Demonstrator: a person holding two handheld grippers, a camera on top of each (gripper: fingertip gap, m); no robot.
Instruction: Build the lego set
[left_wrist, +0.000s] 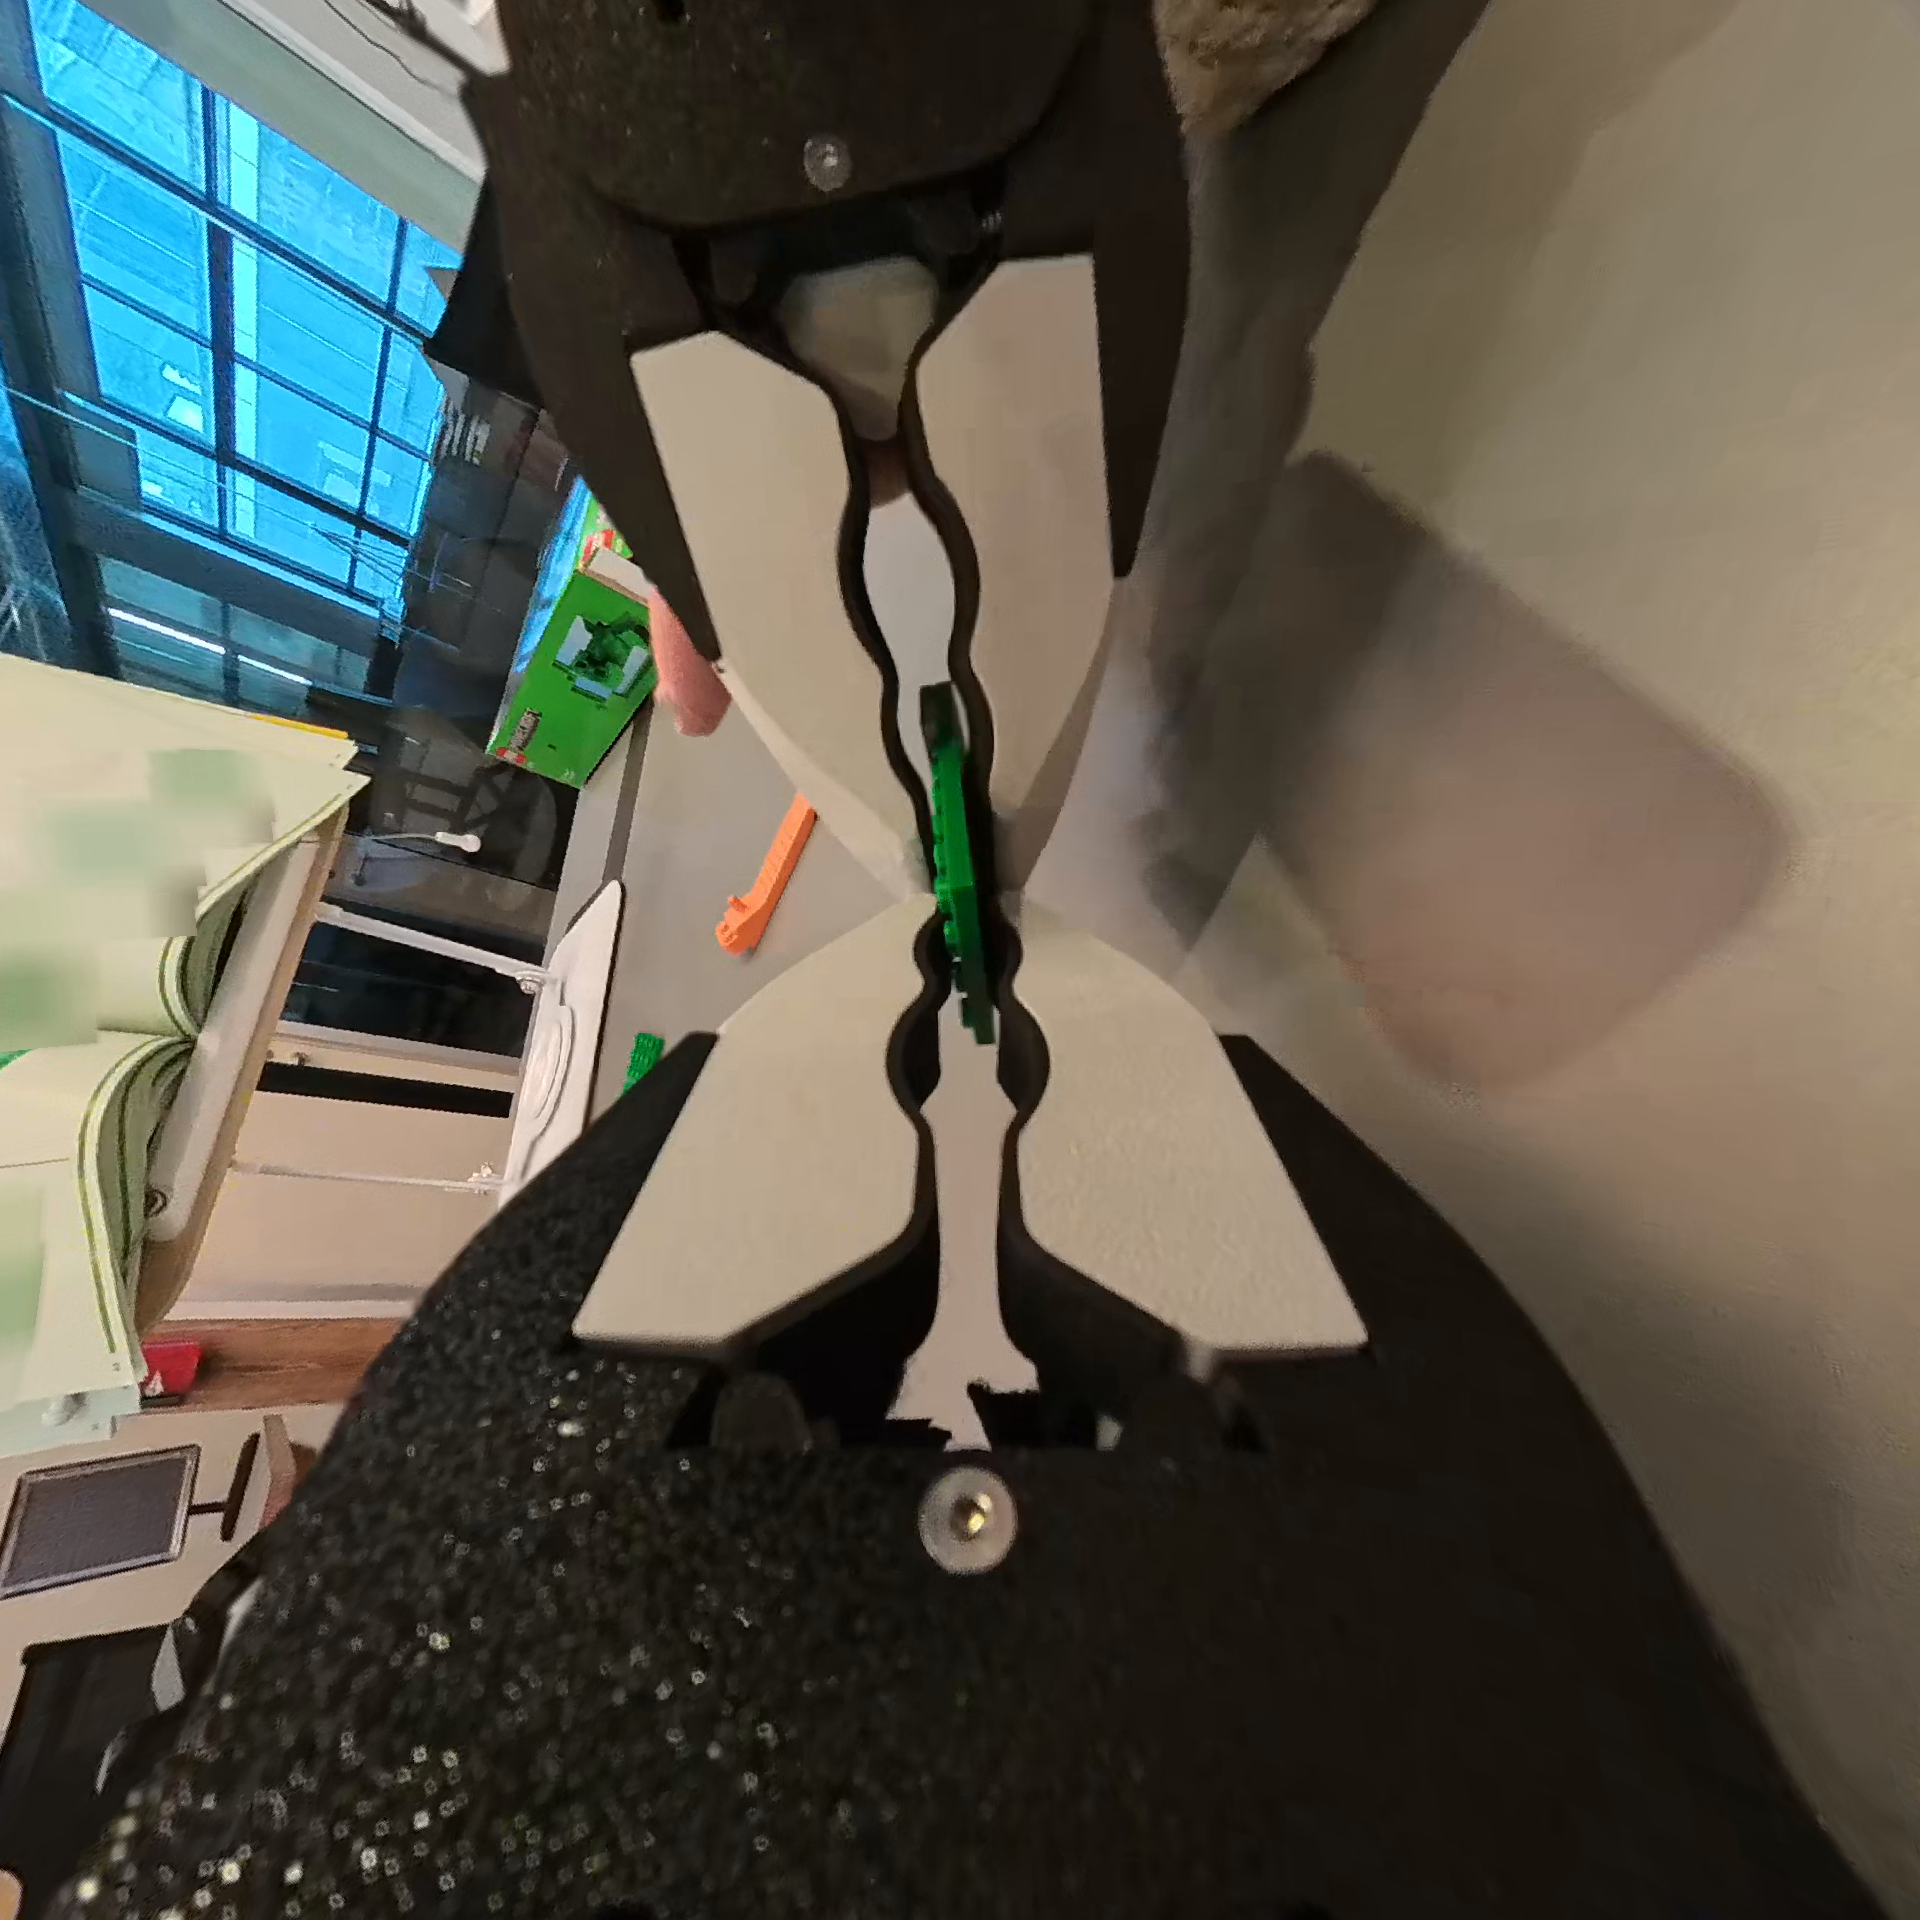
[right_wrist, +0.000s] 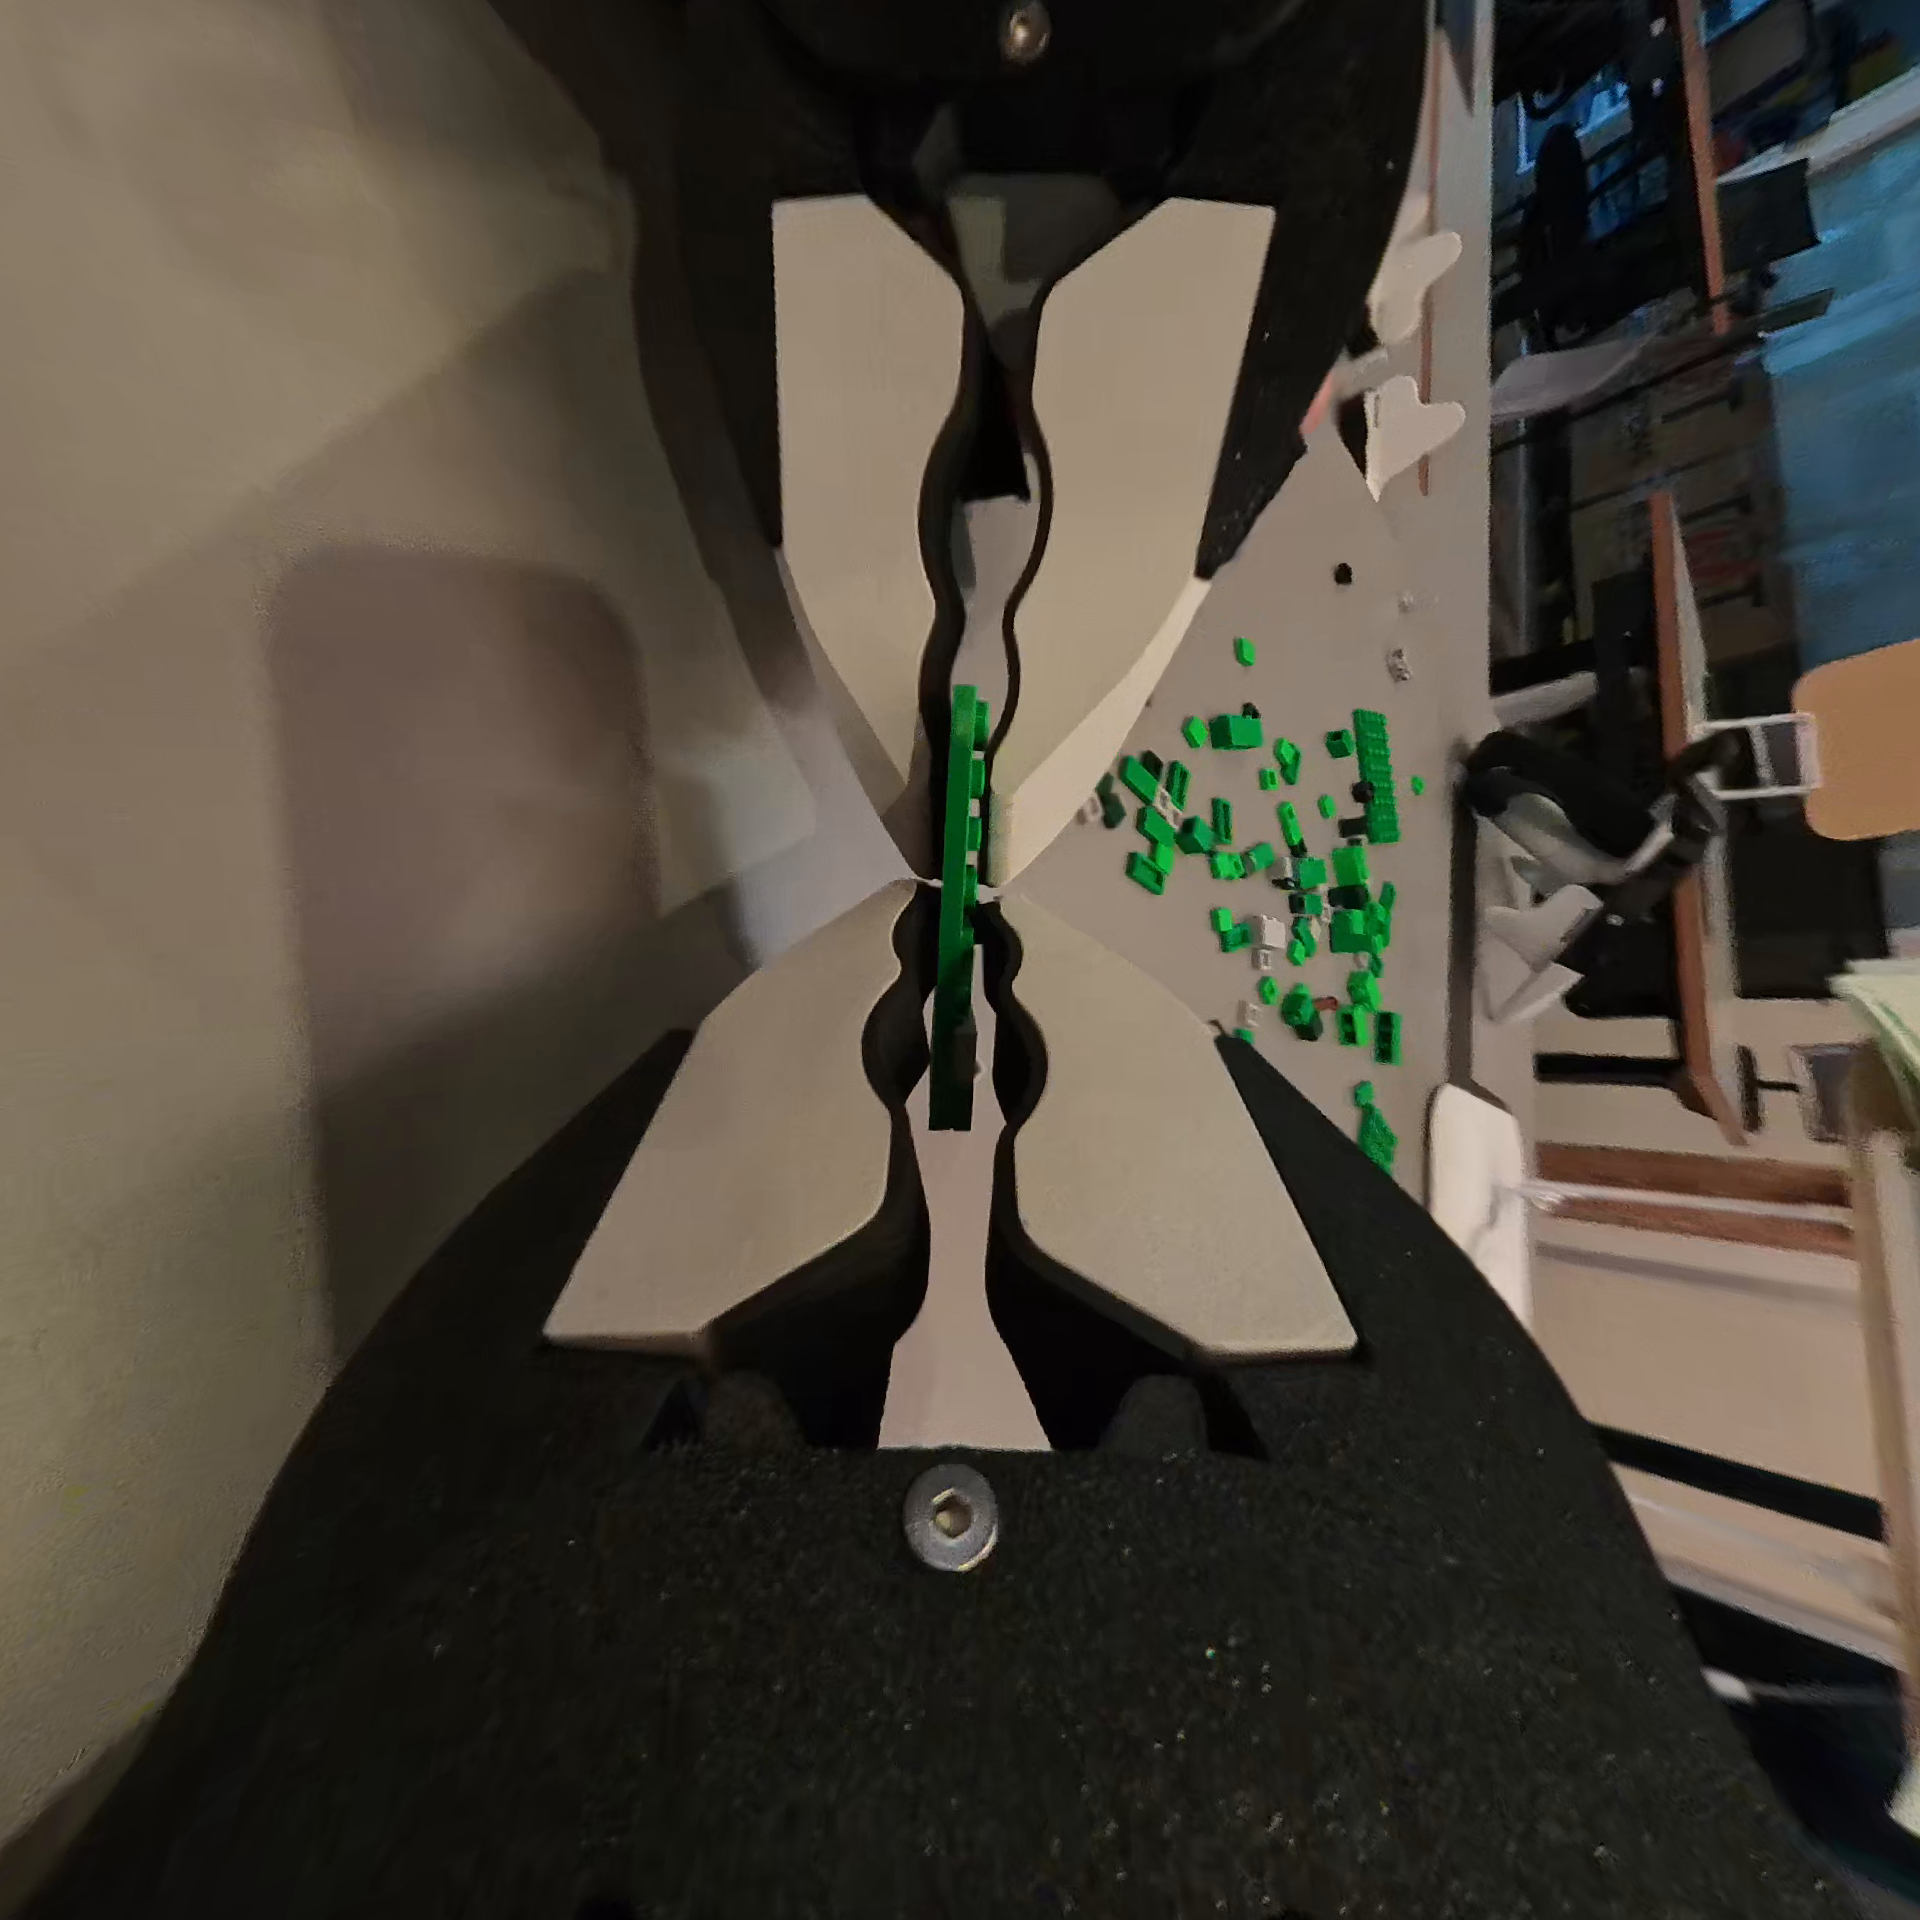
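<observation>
A flat green lego plate (left_wrist: 951, 810) is seen edge-on, held in the air between my two grippers, which meet tip to tip. In the left wrist view my left gripper (left_wrist: 961, 935) comes from the bottom and is shut on one end of the plate. My right gripper (left_wrist: 956, 873) comes from the top, shut on the other end. In the right wrist view the plate (right_wrist: 956, 935) shows studs and small pieces on its right face. There my right gripper (right_wrist: 956, 925) is at the bottom and my left gripper (right_wrist: 961, 862) at the top.
Both views are rolled sideways. Several loose green bricks (right_wrist: 1288, 862) and a longer green plate (right_wrist: 1377, 774) lie on the white table (right_wrist: 1174, 582). An orange brick separator (left_wrist: 764, 878), a green lego box (left_wrist: 577, 665) and an open instruction booklet (left_wrist: 125, 935) lie farther off. Both grippers' tips are close together, under 4 cm apart.
</observation>
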